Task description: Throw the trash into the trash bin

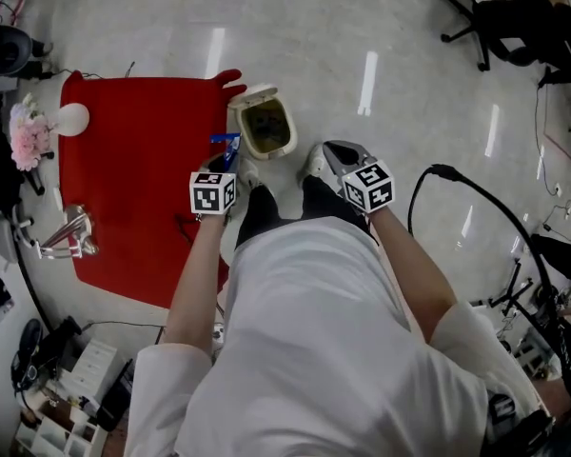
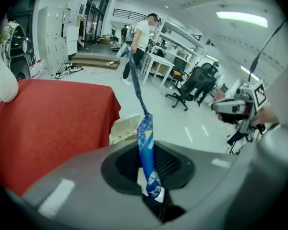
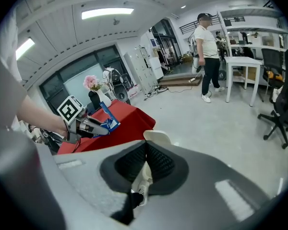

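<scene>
Left gripper point(image 2: 152, 195) pinches a blue wrapper point(image 2: 146, 147) tight; only the head view shows the trash bin point(image 1: 291, 127) standing open, upper center, just beyond it.

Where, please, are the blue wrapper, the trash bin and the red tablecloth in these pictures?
blue wrapper point(image 2: 147, 145): left gripper view, its printed middle.
trash bin point(image 1: 255, 94): head view, its raised cream lid.
red tablecloth point(image 1: 133, 179): head view, its bare middle.
</scene>
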### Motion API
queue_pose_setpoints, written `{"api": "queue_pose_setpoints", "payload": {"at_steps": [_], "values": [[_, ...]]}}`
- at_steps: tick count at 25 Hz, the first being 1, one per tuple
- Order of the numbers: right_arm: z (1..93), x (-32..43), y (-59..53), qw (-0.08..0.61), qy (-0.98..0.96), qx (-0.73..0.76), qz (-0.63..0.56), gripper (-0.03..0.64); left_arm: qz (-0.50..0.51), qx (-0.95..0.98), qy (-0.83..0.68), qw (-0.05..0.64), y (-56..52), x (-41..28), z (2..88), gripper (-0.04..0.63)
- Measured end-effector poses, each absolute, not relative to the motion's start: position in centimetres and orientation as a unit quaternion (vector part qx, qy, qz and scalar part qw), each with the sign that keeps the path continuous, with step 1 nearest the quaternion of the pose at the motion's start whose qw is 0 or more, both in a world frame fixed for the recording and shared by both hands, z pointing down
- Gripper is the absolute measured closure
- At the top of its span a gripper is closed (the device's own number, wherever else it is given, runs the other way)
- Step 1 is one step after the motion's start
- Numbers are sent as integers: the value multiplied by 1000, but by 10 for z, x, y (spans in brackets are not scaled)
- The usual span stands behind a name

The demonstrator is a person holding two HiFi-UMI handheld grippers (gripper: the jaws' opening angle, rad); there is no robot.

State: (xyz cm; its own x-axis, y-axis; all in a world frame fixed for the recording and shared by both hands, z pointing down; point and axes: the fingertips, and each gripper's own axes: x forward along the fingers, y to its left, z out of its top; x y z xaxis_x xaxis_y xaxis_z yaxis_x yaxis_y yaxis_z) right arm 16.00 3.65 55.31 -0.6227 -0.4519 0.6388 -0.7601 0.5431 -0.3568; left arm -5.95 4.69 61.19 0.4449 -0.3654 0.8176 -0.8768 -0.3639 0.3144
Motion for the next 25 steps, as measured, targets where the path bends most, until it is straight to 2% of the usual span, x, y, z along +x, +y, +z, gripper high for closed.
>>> {"api": "queue_pose_setpoints", "payload": {"at_steps": [14, 25], "values": [[601, 181, 15, 276, -833, 348, 329, 615, 326, 758, -394, 405, 38, -10, 669, 540], [679, 171, 12, 277, -823, 341, 361, 615, 305, 736, -436, 418, 11, -9, 742, 540]]}}
